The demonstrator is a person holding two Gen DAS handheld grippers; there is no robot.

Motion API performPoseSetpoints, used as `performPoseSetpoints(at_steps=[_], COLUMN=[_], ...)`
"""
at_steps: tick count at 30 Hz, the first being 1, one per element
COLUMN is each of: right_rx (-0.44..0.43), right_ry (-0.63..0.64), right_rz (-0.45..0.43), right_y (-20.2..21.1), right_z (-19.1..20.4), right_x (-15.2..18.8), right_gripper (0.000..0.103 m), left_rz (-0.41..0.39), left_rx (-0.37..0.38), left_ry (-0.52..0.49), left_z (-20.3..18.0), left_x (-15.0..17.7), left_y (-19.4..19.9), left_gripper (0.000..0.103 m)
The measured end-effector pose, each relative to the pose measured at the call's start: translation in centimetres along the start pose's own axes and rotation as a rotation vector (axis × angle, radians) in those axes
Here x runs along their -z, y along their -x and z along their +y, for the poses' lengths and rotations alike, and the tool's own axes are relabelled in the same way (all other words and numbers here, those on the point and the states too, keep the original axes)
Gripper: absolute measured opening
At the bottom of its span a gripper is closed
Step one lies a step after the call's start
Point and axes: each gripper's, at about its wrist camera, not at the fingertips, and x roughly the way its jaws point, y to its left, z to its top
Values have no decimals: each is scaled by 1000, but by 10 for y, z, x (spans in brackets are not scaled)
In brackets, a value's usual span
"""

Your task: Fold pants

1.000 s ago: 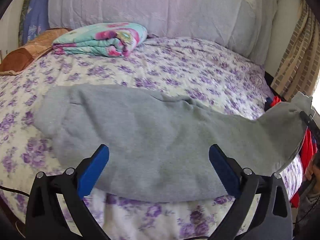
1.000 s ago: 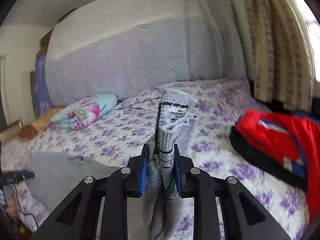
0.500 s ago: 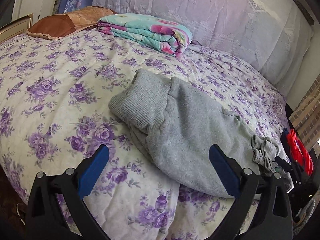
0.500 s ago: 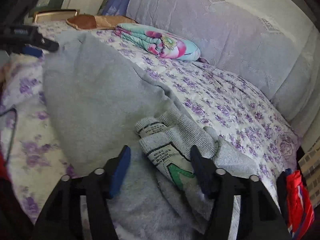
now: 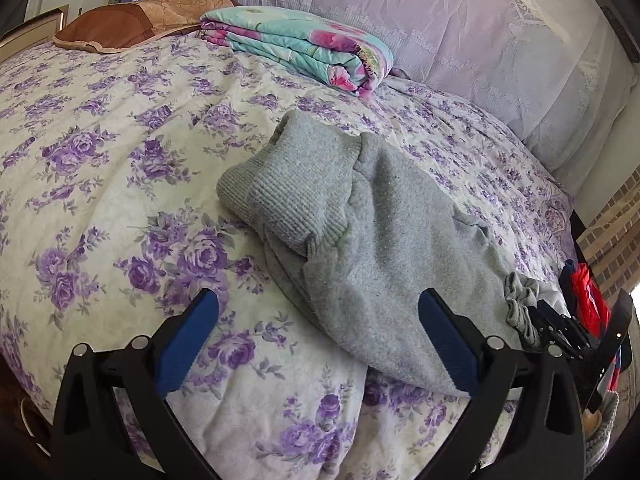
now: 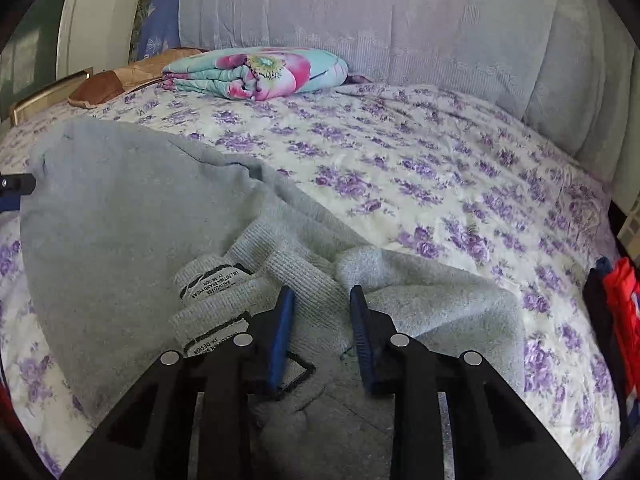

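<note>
Now mid-fold on the pants (image 5: 384,248) at bed (image 5: 100,168) edge, left gripper (image 5: 320,336) spread, right gripper (image 6: 320,320) half-closed around waistband (image 6: 296,276), next smoothing.

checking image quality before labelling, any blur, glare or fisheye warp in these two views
Left wrist view: sharp, daylit, strong fisheye bend at dark corners; grey pants crisp, right edge near the red garment bright. Right wrist view: softer, hazier, with a cool cast; the label lettering barely legible; floral bedspread curves outward.
</note>
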Motion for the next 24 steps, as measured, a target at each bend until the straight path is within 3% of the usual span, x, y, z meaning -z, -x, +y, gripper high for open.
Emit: performPoseSetpoints(at_steps=[2,5,6,7,8,10,13,16,17,18,24], right_rx=[-46,-64,-47,-39,-56,-104,-140,-201,-214,-218,-168], right_ry=[-22,-75,-71,-62,-43,-44,-103,-243,-282,-319,-489], right_rz=[0,-96,-113,-98,-45,42,-13,-100,-118,-139,-178], right_y=[7,36,41,40,29,2,10,31,37,43,60], right_z=[-4,-16,-17,-17,-16,-13,-20,-45,-54,-64,-120], right_x=[-7,-12,-12,-10,-7,8,12,16,18,21,46], right_gripper=[30,32,46,70,77,82,83,83,83,85,88], left_rz=[7,13,17,20,23,23,39,36,33,24,-14], left_rx=[-13,-18,-17,-18,-16,-14,6,43,51,60,21], left_ry=[3,24,33,42,50,59,89,151,157,160,127], left_z=[-1,2,3,4,5,6,11,16,14,13,1], left_x=[-2,-7,-9,-11,-15,-24,-38,-46,-46,-46,-43], left_y=[-4,-10,-12,-14,-17,-23,-36,-41,-41,-39,-24], left_gripper=[98,98,98,98,98,98,98,98,95,79,45])
